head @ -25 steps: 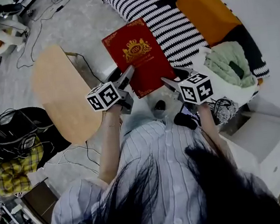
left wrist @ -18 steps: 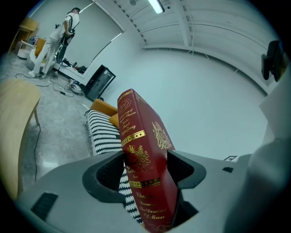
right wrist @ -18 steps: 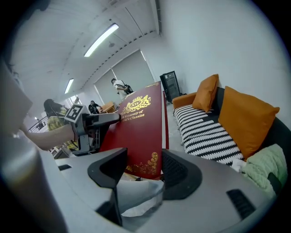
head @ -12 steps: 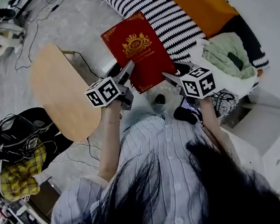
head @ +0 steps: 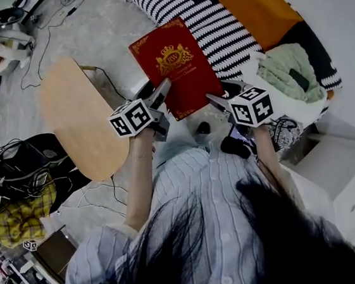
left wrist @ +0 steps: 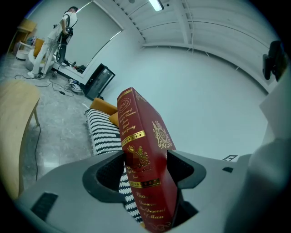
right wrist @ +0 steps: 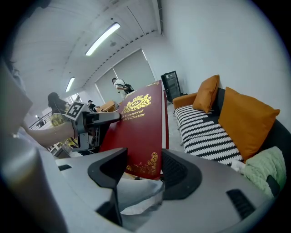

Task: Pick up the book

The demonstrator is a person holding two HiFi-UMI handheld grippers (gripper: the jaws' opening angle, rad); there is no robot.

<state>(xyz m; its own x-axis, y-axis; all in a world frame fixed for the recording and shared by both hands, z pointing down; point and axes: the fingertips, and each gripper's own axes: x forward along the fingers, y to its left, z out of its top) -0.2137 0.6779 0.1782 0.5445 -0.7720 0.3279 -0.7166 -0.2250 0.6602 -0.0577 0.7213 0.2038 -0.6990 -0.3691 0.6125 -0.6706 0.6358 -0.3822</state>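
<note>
With the left gripper [left wrist: 145, 166], pinching the single red book [head: 175, 65] at its lower spine, aloft before the striped sofa [head: 215, 25]. With the right gripper [right wrist: 143, 168], spread wide about the lower corner, seemingly without contact. Beyond, one wooden table [head: 76, 118], two orange cushions [right wrist: 207, 93].

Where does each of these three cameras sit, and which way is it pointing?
Head view: on the person's head, facing steeply down at the book; hair, shirt, forearms, left gripper and right gripper show.
Left gripper view: on the left gripper, facing along its jaws, clamped on the book.
Right gripper view: on the right gripper, facing the book's cover past open jaws.
Shared: book and striped cushion.
</note>
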